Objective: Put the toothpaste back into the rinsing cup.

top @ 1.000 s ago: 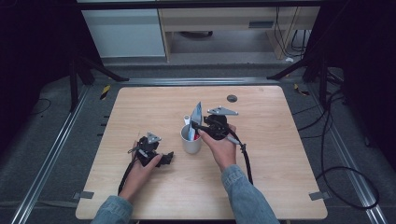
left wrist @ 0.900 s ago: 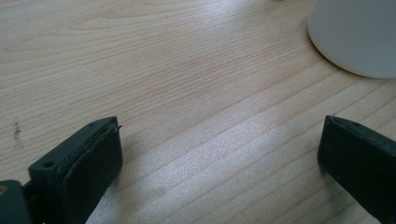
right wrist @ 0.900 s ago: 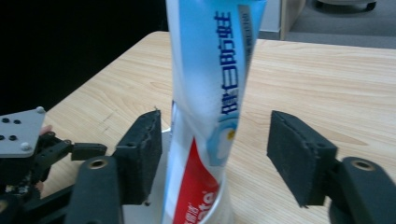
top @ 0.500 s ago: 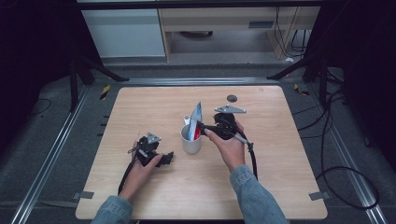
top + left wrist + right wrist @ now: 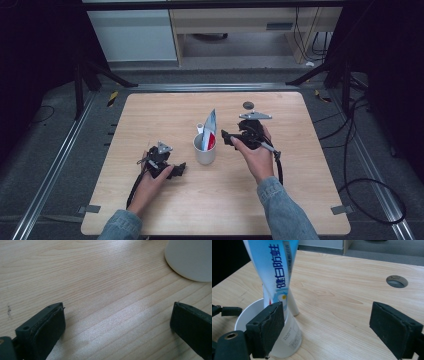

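Observation:
A white cup (image 5: 204,150) stands mid-table with a blue and white toothpaste tube (image 5: 210,126) upright in it. My right gripper (image 5: 227,138) is just right of the cup. Its jaws have just been opening, and they stand wide apart with nothing between them. In the right gripper view the tube (image 5: 274,270) rises from the cup (image 5: 287,340) behind my gripper's (image 5: 329,332) left jaw, and a white stick (image 5: 293,305) leans beside it. My left gripper (image 5: 178,169) rests on the table left of the cup, open; its own view (image 5: 117,325) has the cup's base (image 5: 192,257) at the top right.
The wooden table (image 5: 150,115) has a round cable hole (image 5: 248,105) near its far edge, behind the right hand. Black stands and cables lie on the floor around the table. Bare wood lies to the left, right and front of the cup.
The right gripper's jaws have let go of the toothpaste tube and spread wide, and the hand has drawn back to the right. The tube stays upright in the cup. The left hand has not moved.

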### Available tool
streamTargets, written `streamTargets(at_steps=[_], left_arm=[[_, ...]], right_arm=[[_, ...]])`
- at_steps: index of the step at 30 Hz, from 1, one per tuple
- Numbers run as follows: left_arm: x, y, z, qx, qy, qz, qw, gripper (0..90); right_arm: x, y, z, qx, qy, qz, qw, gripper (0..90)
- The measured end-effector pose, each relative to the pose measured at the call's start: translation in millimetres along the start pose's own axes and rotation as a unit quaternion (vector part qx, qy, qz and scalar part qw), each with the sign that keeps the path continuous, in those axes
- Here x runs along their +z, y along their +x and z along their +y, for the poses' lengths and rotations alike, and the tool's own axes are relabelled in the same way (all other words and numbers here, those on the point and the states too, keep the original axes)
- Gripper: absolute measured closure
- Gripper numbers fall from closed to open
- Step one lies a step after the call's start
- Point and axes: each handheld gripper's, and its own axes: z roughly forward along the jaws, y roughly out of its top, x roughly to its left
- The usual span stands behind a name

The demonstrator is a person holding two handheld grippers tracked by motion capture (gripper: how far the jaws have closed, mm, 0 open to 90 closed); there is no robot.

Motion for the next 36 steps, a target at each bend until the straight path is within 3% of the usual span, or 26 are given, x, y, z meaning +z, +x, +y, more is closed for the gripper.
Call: streamTargets(at_steps=[11,25,36], left_arm=[[0.0,0.0,0.0,0.000,0.000,0.000,1.0000,0.0],[0.0,-0.1,0.0,0.000,0.000,0.000,1.0000,0.0],[0.0,0.0,0.0,0.000,0.000,0.000,1.0000,0.0]], right_arm=[[-8.6,-13.7,-2.5,-0.010,0.015,-0.023,0.9996,9.7],[-39.0,-48.8,-16.5,-0.036,0.017,-0.067,0.9969,7.1],[-65.7,-78.4,-42.9,-0.022,0.028,-0.093,0.9950,9.4]])
